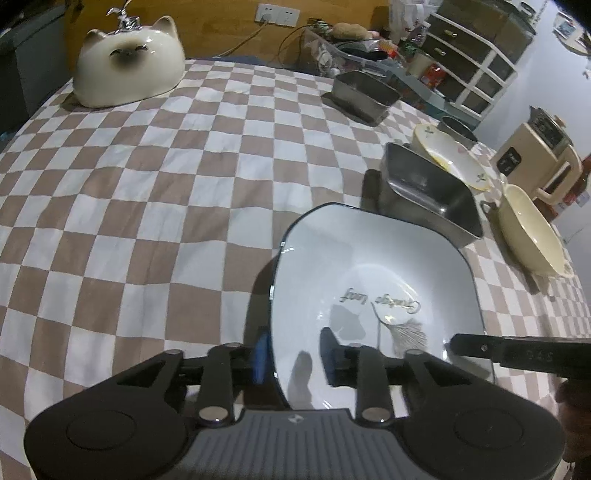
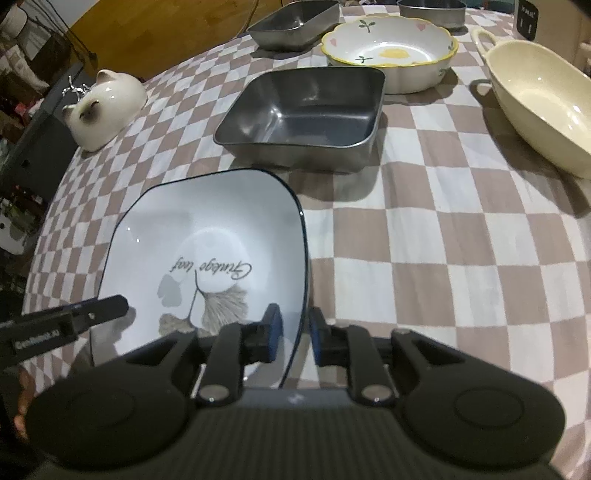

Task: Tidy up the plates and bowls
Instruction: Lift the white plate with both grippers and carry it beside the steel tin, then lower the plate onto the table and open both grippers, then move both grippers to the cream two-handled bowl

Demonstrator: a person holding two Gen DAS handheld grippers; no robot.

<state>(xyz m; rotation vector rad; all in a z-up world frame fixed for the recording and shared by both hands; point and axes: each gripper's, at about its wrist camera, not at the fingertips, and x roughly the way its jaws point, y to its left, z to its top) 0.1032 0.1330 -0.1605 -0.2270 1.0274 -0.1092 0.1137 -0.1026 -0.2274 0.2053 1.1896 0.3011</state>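
A square white plate with a dark rim and a ginkgo leaf print (image 1: pixel 373 280) (image 2: pixel 207 251) lies on the checkered tablecloth. My left gripper (image 1: pixel 295 356) straddles its left rim, one pad outside and one inside, with a gap to the rim on both sides. My right gripper (image 2: pixel 295 334) straddles its right rim the same way, pads close to the rim but apart. Each gripper shows at the edge of the other view. Beyond stand a square steel tray (image 2: pixel 303 118) (image 1: pixel 432 192), a flowered white bowl (image 2: pixel 391 48) (image 1: pixel 454 158) and a cream handled dish (image 2: pixel 543 99) (image 1: pixel 532 232).
A cat-shaped ceramic cover (image 1: pixel 129 66) (image 2: pixel 103 107) sits at the far left of the table. Two more steel trays (image 1: pixel 364 94) (image 2: pixel 295 24) stand at the back. Drawers (image 1: pixel 476 59) and a kettle (image 1: pixel 535 155) lie past the table's right edge.
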